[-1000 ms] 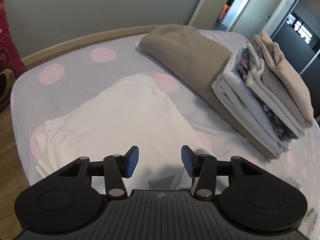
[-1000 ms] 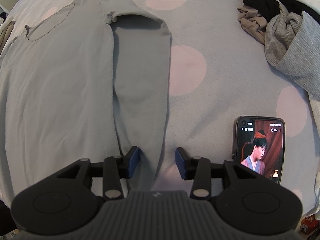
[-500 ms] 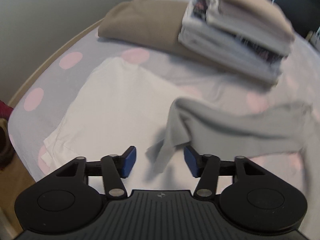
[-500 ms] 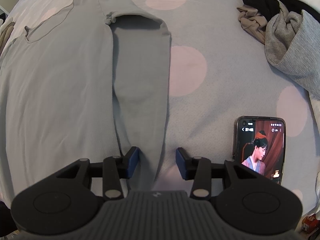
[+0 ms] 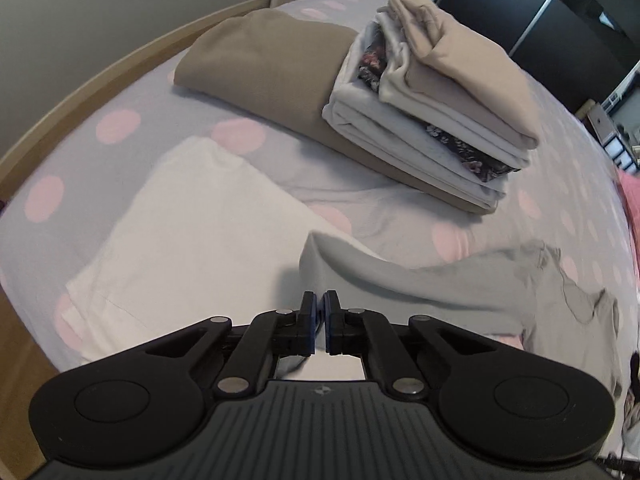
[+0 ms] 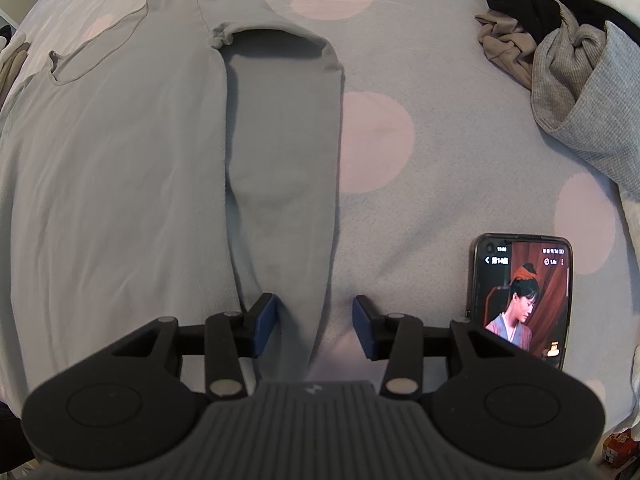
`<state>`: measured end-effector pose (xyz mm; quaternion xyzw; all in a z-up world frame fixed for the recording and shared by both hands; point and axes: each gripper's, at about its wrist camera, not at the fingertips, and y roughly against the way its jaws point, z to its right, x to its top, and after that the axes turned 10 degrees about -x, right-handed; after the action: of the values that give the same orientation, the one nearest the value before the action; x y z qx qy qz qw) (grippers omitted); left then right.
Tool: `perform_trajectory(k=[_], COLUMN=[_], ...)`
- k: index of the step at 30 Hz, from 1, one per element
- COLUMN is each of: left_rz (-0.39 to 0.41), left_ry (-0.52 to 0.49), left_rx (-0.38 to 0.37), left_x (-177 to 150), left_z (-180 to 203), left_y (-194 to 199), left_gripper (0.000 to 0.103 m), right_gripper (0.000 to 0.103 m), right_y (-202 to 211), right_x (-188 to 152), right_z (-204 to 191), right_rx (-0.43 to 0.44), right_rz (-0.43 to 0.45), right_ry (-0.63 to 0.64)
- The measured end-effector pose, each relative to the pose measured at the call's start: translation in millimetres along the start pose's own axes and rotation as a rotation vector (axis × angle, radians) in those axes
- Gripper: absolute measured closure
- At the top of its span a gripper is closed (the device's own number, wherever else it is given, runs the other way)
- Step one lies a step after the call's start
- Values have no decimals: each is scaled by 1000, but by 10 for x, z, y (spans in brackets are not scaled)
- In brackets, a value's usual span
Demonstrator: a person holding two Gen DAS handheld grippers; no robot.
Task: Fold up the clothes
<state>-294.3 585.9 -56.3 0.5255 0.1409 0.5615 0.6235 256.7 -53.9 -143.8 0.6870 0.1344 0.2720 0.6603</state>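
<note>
A grey long-sleeved shirt (image 6: 120,160) lies spread flat on the dotted bed sheet (image 6: 420,208). In the right wrist view its near sleeve (image 6: 280,140) runs down between the blue pads of my right gripper (image 6: 314,322), which is open and not pressing the cloth. In the left wrist view the shirt's other sleeve (image 5: 400,276) rises off the bed to my left gripper (image 5: 320,304), whose pads are shut on its cuff. A strip of grey cloth shows under the jaws.
A folded white garment (image 5: 192,232) lies under the lifted sleeve. Behind it sit a brown blanket (image 5: 264,60) and a stack of folded clothes (image 5: 440,92). A lit phone (image 6: 520,296) lies right of my right gripper. Unfolded clothes (image 6: 560,40) are heaped far right.
My left gripper swung over the grey sleeve, shut on its cuff and lifted it, rolling as it rose. The right gripper and the sleeve between its pads have not moved.
</note>
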Motion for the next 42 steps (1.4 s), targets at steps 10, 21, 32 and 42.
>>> perform_trajectory(k=[10, 21, 32, 42], left_rz=[-87, 94, 16, -42], left_ry=[109, 46, -101, -247], left_rx=[257, 206, -112, -64], left_x=[186, -3, -449, -664], left_z=[-586, -69, 1395, 1857], left_y=[-187, -378, -586, -818], left_gripper=[102, 88, 80, 80], right_gripper=[55, 77, 98, 98], right_y=[1, 74, 509, 1387], right_x=[-24, -66, 85, 497], right_z=[45, 8, 303, 93], right_rx=[2, -6, 23, -12], right_rz=[-4, 14, 85, 359], right_ry=[-4, 15, -65, 69])
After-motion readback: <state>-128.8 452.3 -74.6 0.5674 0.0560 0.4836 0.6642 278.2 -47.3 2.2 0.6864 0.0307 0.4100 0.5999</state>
